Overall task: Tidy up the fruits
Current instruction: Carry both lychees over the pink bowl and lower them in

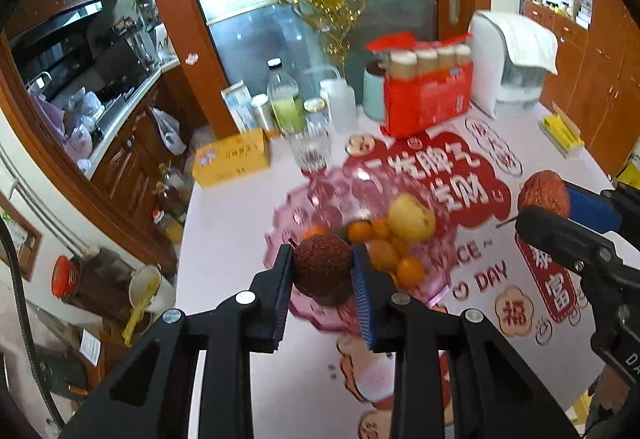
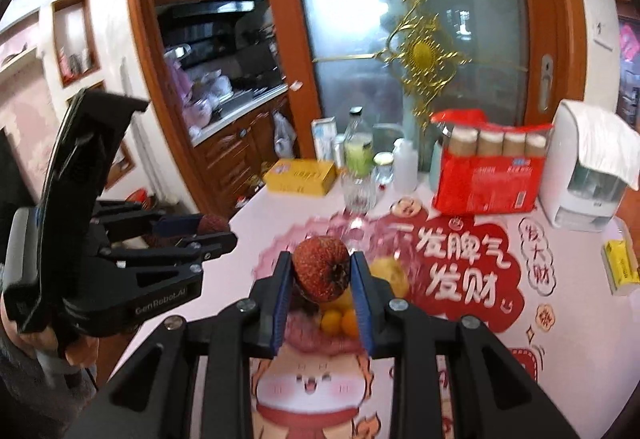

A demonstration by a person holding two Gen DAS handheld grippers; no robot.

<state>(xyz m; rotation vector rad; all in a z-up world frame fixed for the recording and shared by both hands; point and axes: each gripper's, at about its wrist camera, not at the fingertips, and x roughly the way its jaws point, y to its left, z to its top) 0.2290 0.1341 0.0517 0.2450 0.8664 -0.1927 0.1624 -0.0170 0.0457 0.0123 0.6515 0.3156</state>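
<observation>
My left gripper (image 1: 323, 271) is shut on a dark red bumpy lychee-like fruit (image 1: 322, 266), held just above the near rim of a pink glass bowl (image 1: 296, 207). The bowl holds a yellow pear (image 1: 411, 218) and several small oranges (image 1: 409, 271). My right gripper (image 2: 320, 275) is shut on a second red bumpy fruit (image 2: 320, 267), above the same bowl (image 2: 276, 251), over the pear (image 2: 390, 275) and oranges (image 2: 340, 321). The right gripper with its fruit (image 1: 543, 195) shows at the right of the left wrist view; the left gripper (image 2: 212, 231) shows at the left of the right wrist view.
At the table's far side stand a drinking glass (image 1: 312, 153), a bottle (image 1: 286, 103), a yellow box (image 1: 232, 159), a red snack pack (image 1: 426, 95) and a white appliance (image 1: 516, 67). A small yellow box (image 1: 562, 131) lies at the right edge. The tablecloth (image 1: 224, 239) is pale with red prints.
</observation>
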